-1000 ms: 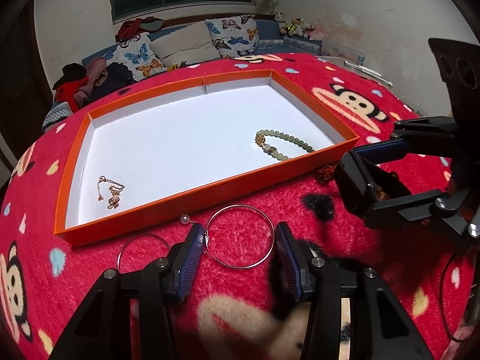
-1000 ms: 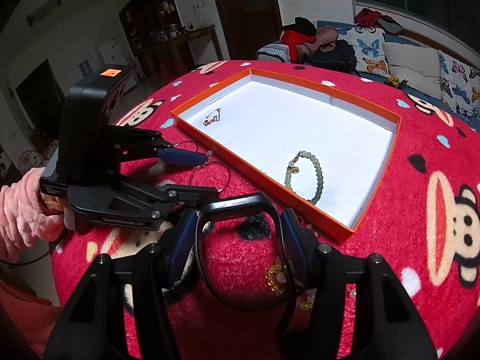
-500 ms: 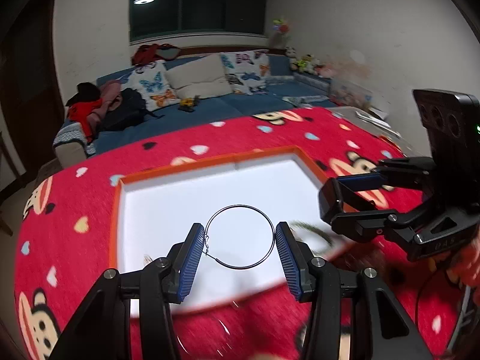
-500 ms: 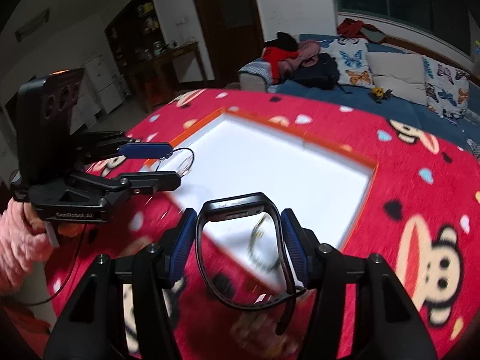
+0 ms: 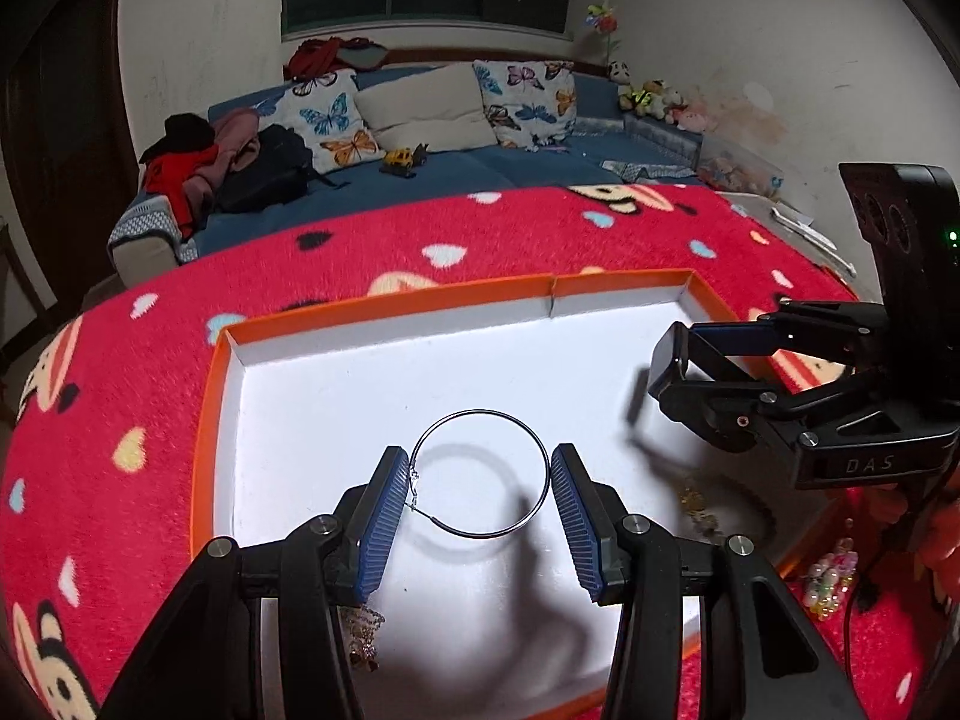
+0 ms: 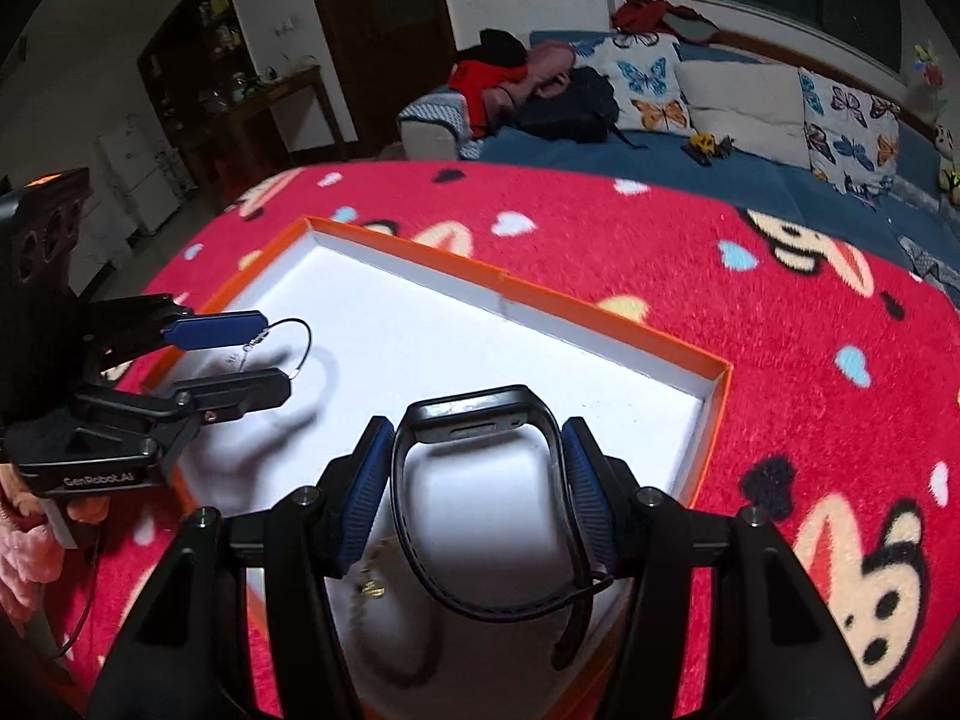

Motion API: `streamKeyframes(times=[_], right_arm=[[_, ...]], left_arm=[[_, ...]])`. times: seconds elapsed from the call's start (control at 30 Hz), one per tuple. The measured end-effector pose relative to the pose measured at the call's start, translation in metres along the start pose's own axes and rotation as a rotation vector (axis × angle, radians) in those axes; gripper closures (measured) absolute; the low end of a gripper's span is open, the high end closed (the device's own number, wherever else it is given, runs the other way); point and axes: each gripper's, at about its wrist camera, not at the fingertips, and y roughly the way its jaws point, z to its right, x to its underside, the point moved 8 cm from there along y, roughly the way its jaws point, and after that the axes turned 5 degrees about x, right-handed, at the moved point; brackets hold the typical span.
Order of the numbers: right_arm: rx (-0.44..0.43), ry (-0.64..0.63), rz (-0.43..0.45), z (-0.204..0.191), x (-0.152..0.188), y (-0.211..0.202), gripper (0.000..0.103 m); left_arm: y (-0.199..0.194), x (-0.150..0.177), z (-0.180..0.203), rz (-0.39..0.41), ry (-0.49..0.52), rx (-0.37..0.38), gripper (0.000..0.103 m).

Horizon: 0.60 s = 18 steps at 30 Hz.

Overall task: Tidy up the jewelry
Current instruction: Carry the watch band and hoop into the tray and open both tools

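My left gripper point(image 5: 478, 451) is shut on a thin silver hoop earring point(image 5: 480, 412) and holds it above the white floor of the orange-rimmed tray point(image 5: 384, 303). In the right wrist view the same left gripper point(image 6: 273, 354) shows at the left with the hoop earring point(image 6: 307, 342) across its pads. My right gripper point(image 6: 477, 429) is shut on a black watch point(image 6: 468, 414), whose strap loops back between the fingers, over the tray's point(image 6: 600, 318) near right part. From the left wrist view, the right gripper point(image 5: 669, 369) hangs over the tray's right side.
A gold chain point(image 5: 363, 630) lies in the tray under my left finger, and a blurred bead bracelet point(image 5: 696, 504) near its right wall. Loose beads point(image 5: 831, 582) rest on the red monkey-print cloth point(image 5: 150, 360). A pink sleeve point(image 6: 24, 540) is at the left; a blue sofa point(image 5: 480, 174) stands behind.
Both grippers have moved forward from the cloth in front of the tray to over its white floor, carrying the hoop and the watch. Neither grip has changed.
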Motion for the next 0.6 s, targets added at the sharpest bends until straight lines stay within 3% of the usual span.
streamKeyframes(times=[0.6], right_arm=[[0.015, 0.001, -0.012, 0.001, 0.006, 0.006, 0.042]], left_arm=[[0.025, 0.008, 0.000, -0.047, 0.026, -0.028, 0.051]])
